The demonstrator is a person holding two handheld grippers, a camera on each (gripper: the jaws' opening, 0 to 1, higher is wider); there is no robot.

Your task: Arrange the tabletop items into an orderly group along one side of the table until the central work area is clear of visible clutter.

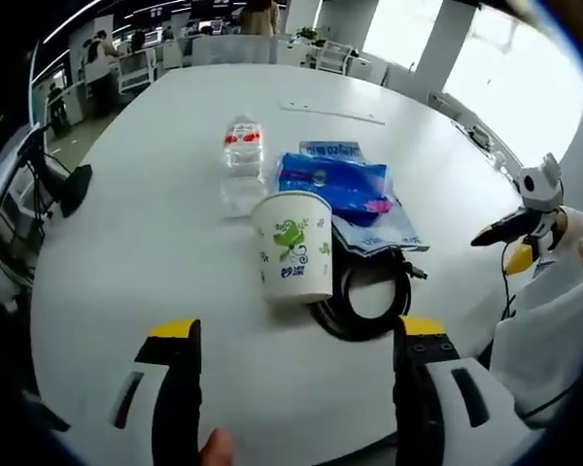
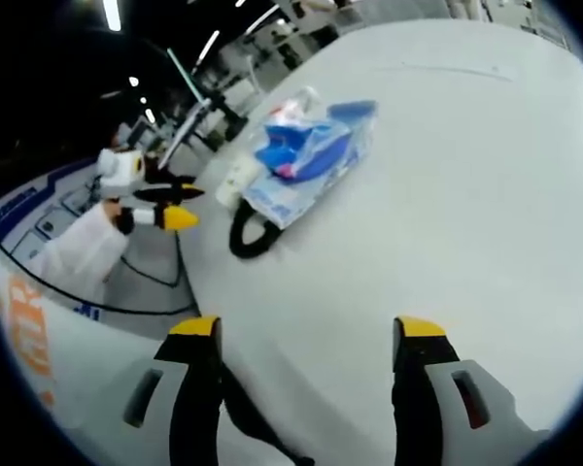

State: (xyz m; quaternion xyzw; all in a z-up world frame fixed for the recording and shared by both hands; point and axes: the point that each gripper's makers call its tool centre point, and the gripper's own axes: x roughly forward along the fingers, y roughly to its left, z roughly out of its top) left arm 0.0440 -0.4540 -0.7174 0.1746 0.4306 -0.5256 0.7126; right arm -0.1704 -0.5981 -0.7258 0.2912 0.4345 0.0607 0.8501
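A: Paper cup (image 1: 293, 247) first: where does it stand?
B: Upright on the white bench (image 1: 155, 194), in the middle of the cluster. Take it as the landmark. Just behind it to one side lies a clear water bottle (image 1: 242, 161) with a red label, on its side. On the other side, just behind, is a blue plastic packet (image 1: 342, 186) resting on a flat clear bag. A coil of black cable (image 1: 369, 301) lies right against the cup's base, partly under the bag.
A: And the left hand-held gripper (image 1: 299, 342)?
B: Its jaws are spread wide, nothing between them, hovering short of the cup.
A: The right hand-held gripper (image 2: 307, 335)?
B: Also wide apart and holding nothing, over bare bench. In the right gripper view the blue packet (image 2: 306, 155), the cable loop (image 2: 250, 236) and the bottle (image 2: 290, 108) show ahead; the cup itself I cannot make out there.
A: Anything else near the cup?
B: The other gripper comes into the left gripper view well off to the side, at the bench's edge.
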